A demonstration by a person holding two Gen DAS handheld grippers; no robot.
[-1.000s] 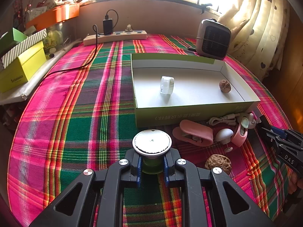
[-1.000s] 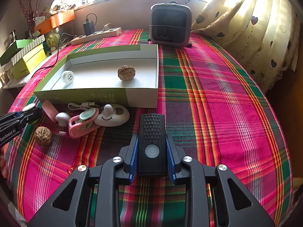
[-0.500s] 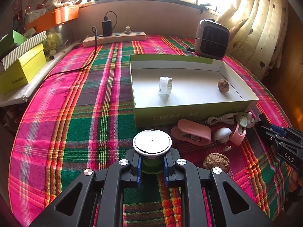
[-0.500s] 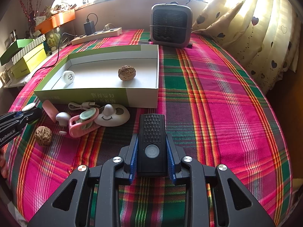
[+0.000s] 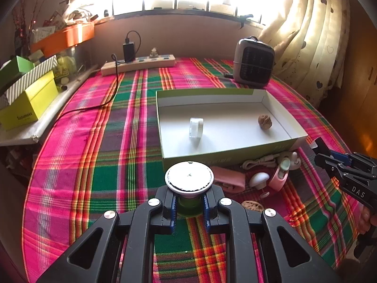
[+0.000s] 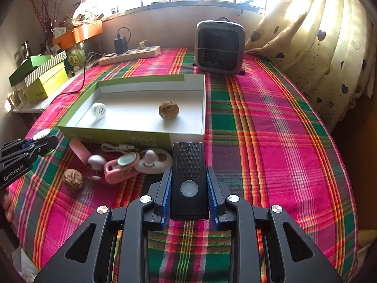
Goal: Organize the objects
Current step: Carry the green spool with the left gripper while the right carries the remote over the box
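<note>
My left gripper point(image 5: 189, 208) is shut on a small green jar with a silver lid point(image 5: 189, 176), held above the plaid cloth in front of the open green-and-white box point(image 5: 226, 152). My right gripper point(image 6: 189, 202) is shut on a black remote-like device point(image 6: 189, 172), held near the box's right front corner point(image 6: 186, 138). The box holds a white cap point(image 5: 196, 127) and a walnut point(image 5: 264, 122). A second walnut point(image 6: 73, 179), a pink clip point(image 6: 120, 168), a white mushroom-shaped piece point(image 6: 96, 160), a white smiley disc point(image 6: 153, 161) and a white cable point(image 6: 117, 146) lie on the cloth before the box.
A small heater point(image 6: 219, 48) stands at the back right, a power strip point(image 5: 139, 64) with charger and black cord at the back. Yellow and green boxes point(image 5: 28, 96) sit on a ledge to the left. Curtains point(image 6: 318, 54) hang on the right.
The left gripper has risen and drawn back a little with the jar, so the box looks farther and lower. The right gripper has also lifted slightly with the black device.
</note>
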